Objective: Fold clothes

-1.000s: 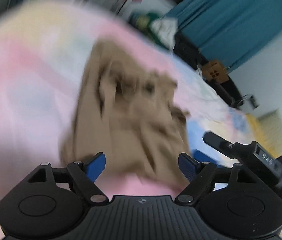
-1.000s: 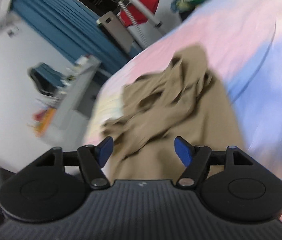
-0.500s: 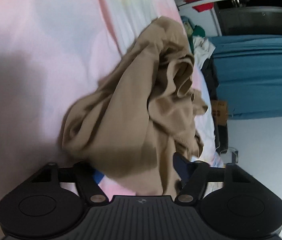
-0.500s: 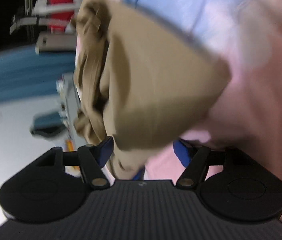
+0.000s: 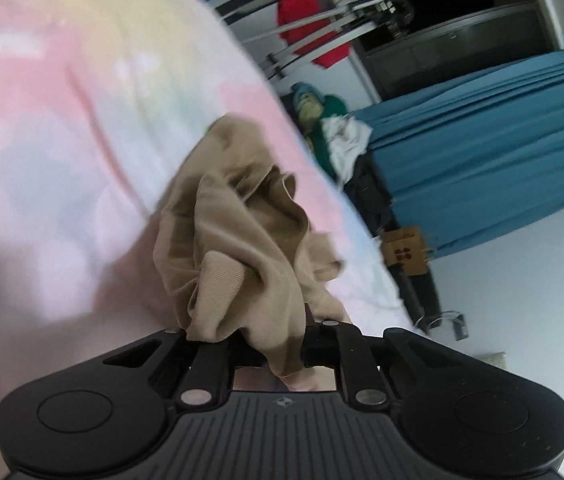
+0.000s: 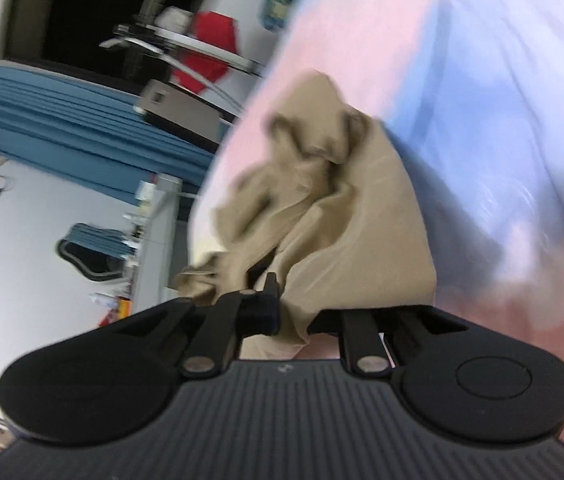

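A crumpled tan garment point(image 5: 242, 248) lies bunched on a bed with a pastel pink, blue and yellow sheet point(image 5: 50, 152). My left gripper point(image 5: 278, 344) is shut on one edge of the garment, and cloth drapes over its fingers and hides them. In the right wrist view the same tan garment point(image 6: 345, 224) stretches away from my right gripper point(image 6: 293, 320), which is shut on another edge of it. The cloth between the two grips is wrinkled and partly lifted off the sheet point(image 6: 501, 120).
A pile of green and white clothes point(image 5: 329, 128) sits at the bed's far edge. A drying rack with a red garment point(image 5: 313, 28) stands beyond, beside blue curtains point(image 5: 481, 152). A cardboard box point(image 5: 405, 252) and a desk point(image 6: 158, 232) stand off the bed.
Both grippers were open around the garment's edges half a second ago; both have now shut on the cloth and lifted it a little. The views have swung.
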`<state>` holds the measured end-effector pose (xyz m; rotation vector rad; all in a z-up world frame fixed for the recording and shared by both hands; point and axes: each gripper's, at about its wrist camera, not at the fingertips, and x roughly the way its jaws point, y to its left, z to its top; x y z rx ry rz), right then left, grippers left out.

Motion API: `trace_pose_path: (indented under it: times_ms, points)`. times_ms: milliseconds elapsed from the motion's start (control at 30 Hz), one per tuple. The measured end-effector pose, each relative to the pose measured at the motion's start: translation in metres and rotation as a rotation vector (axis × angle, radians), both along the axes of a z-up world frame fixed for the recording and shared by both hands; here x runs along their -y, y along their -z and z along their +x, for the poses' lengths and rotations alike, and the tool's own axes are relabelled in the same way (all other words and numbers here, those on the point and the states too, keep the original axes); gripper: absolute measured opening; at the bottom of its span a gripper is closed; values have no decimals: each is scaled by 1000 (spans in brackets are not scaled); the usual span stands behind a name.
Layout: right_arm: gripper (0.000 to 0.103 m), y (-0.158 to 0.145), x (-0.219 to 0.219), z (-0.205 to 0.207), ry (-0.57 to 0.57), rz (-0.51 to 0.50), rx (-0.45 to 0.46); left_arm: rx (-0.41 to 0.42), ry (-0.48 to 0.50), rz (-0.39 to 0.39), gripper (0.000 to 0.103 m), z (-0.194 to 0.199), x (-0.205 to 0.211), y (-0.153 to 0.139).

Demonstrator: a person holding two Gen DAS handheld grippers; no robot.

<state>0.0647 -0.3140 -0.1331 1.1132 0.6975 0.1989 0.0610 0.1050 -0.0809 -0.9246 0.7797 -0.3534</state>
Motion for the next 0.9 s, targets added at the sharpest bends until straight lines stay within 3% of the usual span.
trace_pose_path:
  times_ms: [133, 200, 367, 467, 600, 700, 900]
  points:
    - [14, -18, -2, -26, -4, -17, 32, 34, -21, -28, 13, -22, -2, -43]
    - [14, -27, -3, -39, -6, -26, 47, 50, -17, 5, 13, -43, -2, -55]
    - [14, -46, -5, -73, -12, -38, 71, -15, 29, 116, 13, -101, 2, -51]
    - [14, -33, -5, -106, -18, 4, 12, -37, 60, 142, 13, -137, 2, -55]
    - [14, -43, -6, -141, -23, 21, 20, -53, 83, 144, 13, -178, -1, -63]
    - [14, -52, -7, -149, -21, 47, 13, -67, 72, 109, 13, -187, -11, -71]
    - [14, -70, -1, -114, 8, 74, -1, -100, 31, 33, 14, -115, -14, -85]
